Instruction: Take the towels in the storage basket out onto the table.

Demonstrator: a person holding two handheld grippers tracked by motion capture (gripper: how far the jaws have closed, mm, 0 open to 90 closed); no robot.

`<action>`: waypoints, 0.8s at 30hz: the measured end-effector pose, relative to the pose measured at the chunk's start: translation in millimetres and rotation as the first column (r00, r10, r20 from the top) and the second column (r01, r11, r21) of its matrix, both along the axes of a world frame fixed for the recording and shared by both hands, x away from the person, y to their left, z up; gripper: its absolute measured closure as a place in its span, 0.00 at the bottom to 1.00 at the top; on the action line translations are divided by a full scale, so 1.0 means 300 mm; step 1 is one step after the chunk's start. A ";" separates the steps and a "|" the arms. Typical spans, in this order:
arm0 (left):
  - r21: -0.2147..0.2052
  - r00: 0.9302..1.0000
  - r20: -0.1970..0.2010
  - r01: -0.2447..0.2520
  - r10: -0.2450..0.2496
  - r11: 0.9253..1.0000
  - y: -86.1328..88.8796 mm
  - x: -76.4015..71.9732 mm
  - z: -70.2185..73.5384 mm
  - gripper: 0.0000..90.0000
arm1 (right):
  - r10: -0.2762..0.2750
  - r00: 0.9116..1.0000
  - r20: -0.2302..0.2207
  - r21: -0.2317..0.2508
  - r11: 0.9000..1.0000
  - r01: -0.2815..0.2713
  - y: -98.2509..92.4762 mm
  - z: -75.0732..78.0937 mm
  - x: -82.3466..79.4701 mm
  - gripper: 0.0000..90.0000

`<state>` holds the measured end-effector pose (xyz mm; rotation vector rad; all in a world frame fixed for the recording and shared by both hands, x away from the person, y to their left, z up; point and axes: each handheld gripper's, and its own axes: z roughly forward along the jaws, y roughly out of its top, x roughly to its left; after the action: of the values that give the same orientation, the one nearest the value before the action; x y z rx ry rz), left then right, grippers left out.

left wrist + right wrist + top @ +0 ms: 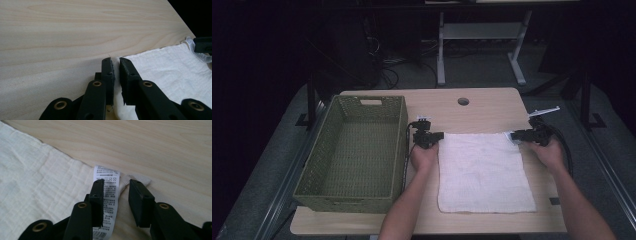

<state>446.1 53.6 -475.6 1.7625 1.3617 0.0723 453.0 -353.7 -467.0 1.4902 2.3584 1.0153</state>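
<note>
A white cloth (484, 172) lies flat on the wooden table (482, 112), right of a green basket. My left gripper (438, 136) sits at the cloth's far left corner. In the left gripper view its jaws (115, 60) stand a narrow gap apart, the right one over the cloth (170, 67) edge, not pressing on it. My right gripper (516, 135) is at the far right corner. Its jaws (116, 182) stand open over the cloth (37, 182), with the printed care label (107, 185) and the corner tip lying between them.
An empty green woven basket (367, 101) takes up the table's left side, close to my left hand. A round cable hole (463, 101) is in the table near its far edge. Bare wood lies beyond the cloth. The right gripper's jaw (203, 44) shows in the left gripper view.
</note>
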 end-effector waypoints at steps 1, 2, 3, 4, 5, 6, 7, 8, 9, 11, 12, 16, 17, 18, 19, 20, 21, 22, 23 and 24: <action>0.007 1.000 -0.001 0.007 -0.007 1.000 0.002 0.001 -0.002 0.90 | -0.002 1.000 0.003 0.000 1.000 0.002 0.001 -0.001 0.003 0.71; 0.001 1.000 -0.007 0.002 -0.002 1.000 0.000 0.002 -0.006 0.90 | -0.007 1.000 0.000 0.004 1.000 0.007 0.002 -0.001 0.004 0.71; -0.001 1.000 -0.010 0.002 -0.002 1.000 0.000 0.003 -0.008 0.89 | -0.003 1.000 0.007 0.008 1.000 0.003 0.002 -0.003 0.008 0.72; 0.001 1.000 -0.010 0.002 -0.002 1.000 -0.001 0.004 -0.011 0.89 | -0.001 1.000 0.006 0.016 1.000 0.001 0.004 -0.004 0.010 0.72; 0.000 1.000 -0.011 0.000 0.000 1.000 -0.001 0.004 -0.012 0.89 | 0.006 1.000 0.008 0.026 1.000 -0.006 0.007 -0.007 0.012 0.73; 0.002 1.000 -0.016 0.003 -0.003 1.000 0.000 0.004 -0.014 0.89 | 0.005 1.000 0.006 0.029 1.000 -0.005 0.010 -0.007 0.011 0.75; 0.004 1.000 -0.017 0.008 -0.008 1.000 0.003 0.005 -0.015 0.89 | 0.012 1.000 0.008 0.042 0.999 -0.012 0.017 -0.010 0.009 0.77; 0.004 1.000 -0.016 0.007 -0.007 1.000 0.004 0.005 -0.015 0.89 | 0.025 1.000 0.013 0.040 0.999 -0.026 0.021 -0.012 0.009 0.79; 0.004 1.000 -0.016 0.007 -0.007 1.000 0.003 0.005 -0.015 0.89 | 0.021 1.000 0.006 0.044 0.999 -0.021 0.028 -0.011 0.008 0.83; 0.004 1.000 -0.018 0.010 -0.010 1.000 0.003 0.005 -0.015 0.90 | 0.034 0.999 -0.004 0.057 0.998 -0.034 0.033 -0.013 0.007 0.91; 0.003 1.000 -0.019 0.013 -0.013 1.000 0.002 0.004 -0.016 0.90 | 0.046 0.999 -0.004 0.059 0.997 -0.046 0.033 -0.015 0.007 0.94; -0.006 1.000 -0.019 0.022 -0.022 1.000 0.009 0.003 -0.011 0.93 | 0.062 0.998 0.009 0.084 0.995 -0.063 0.023 -0.003 -0.002 0.97; -0.014 1.000 -0.018 0.018 -0.018 1.000 0.010 0.002 -0.011 0.93 | 0.062 0.998 0.009 0.084 0.995 -0.063 0.023 -0.003 -0.002 0.97; -0.022 1.000 -0.018 0.018 -0.018 1.000 0.011 0.001 -0.009 0.93 | 0.066 0.998 0.013 0.088 0.994 -0.067 0.020 0.001 -0.004 0.97; -0.024 1.000 -0.013 0.024 -0.024 0.999 0.013 0.000 -0.008 0.93 | 0.068 0.997 0.021 0.092 0.993 -0.070 0.016 0.007 -0.008 0.97; -0.027 1.000 -0.013 0.025 -0.025 0.999 0.013 -0.003 -0.006 0.93 | 0.063 0.998 0.023 0.101 0.993 -0.065 0.012 0.016 -0.014 0.97; -0.026 1.000 -0.011 0.026 -0.027 0.999 0.013 -0.005 -0.003 0.93 | 0.066 0.997 0.033 0.108 0.992 -0.069 0.004 0.023 -0.019 0.98; -0.028 0.999 -0.008 0.033 -0.033 0.999 0.015 -0.007 0.000 0.93 | 0.067 0.997 0.036 0.113 0.991 -0.071 -0.001 0.029 -0.024 0.98; -0.032 1.000 -0.002 0.031 -0.031 0.999 0.016 -0.008 0.002 0.94 | 0.068 0.997 0.042 0.117 0.990 -0.072 -0.005 0.034 -0.029 0.98; -0.038 1.000 0.002 0.028 -0.028 0.999 0.017 -0.010 0.005 0.94 | 0.067 0.997 0.043 0.126 0.989 -0.072 -0.009 0.038 -0.033 0.98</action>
<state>443.2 58.6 -474.1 1.7489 1.3288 0.0327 443.0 -356.3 -455.7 1.4248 2.3740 1.2210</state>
